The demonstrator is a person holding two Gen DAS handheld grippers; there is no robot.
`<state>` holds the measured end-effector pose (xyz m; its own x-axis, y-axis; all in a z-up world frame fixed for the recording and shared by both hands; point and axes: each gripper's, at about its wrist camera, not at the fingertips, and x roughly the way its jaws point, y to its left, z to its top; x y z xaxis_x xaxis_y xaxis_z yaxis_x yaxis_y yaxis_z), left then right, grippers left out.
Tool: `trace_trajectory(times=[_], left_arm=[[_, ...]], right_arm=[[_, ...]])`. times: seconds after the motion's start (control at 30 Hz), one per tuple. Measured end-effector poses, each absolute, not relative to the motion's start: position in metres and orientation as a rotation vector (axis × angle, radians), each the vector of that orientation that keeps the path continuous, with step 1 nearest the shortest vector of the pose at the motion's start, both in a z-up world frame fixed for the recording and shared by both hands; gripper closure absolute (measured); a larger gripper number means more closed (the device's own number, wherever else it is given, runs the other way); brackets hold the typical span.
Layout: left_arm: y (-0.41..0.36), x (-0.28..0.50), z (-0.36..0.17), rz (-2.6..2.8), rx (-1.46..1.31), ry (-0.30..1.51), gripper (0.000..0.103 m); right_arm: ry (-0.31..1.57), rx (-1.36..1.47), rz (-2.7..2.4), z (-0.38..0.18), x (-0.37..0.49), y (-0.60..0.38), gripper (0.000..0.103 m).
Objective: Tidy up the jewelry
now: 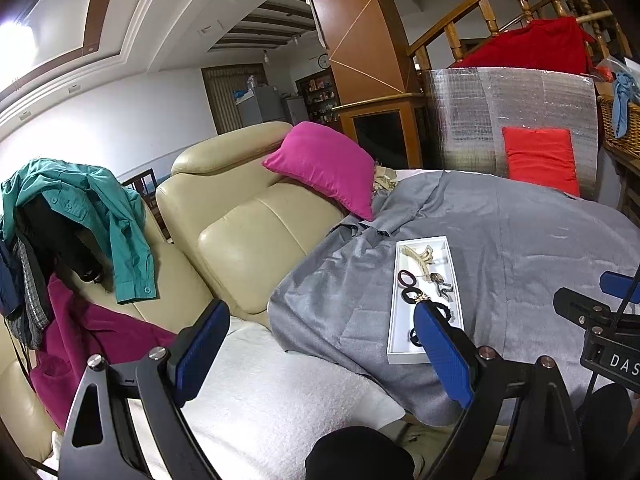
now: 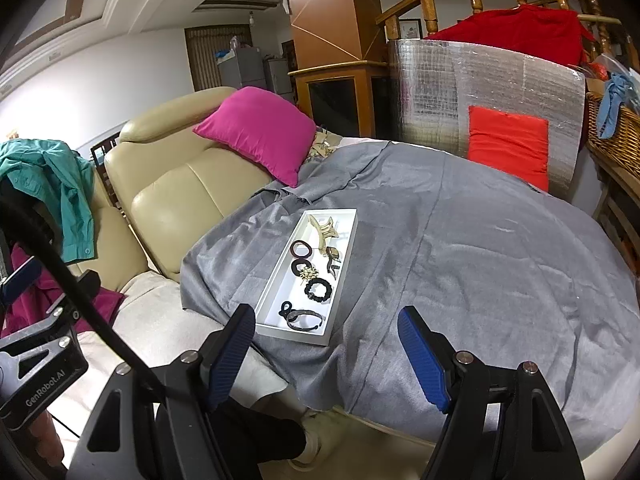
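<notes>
White tray [image 2: 344, 240] on grey cloth [image 2: 460, 248] holds hair ties and clips (beige claw clip [image 2: 325, 229] farthest); both grippers [image 1: 320, 344] [image 2: 326, 354] gape wide, empty, near the tray.

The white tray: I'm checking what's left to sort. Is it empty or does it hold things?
Holding things. The white tray contains a beige claw clip, several dark hair ties and a headband.
</notes>
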<state>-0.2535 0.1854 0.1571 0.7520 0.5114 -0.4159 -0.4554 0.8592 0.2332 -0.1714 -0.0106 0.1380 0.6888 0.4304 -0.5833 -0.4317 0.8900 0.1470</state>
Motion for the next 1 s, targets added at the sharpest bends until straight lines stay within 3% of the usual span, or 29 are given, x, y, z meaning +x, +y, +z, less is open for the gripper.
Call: trace_trajectory(times=[1.0], left_arm=[[0.200,-0.256,0.150,0.565,0.098,0.507,0.010]], right_arm=[[0.678,-0.041,0.512,0.127,-0.175,0.006,0.026]])
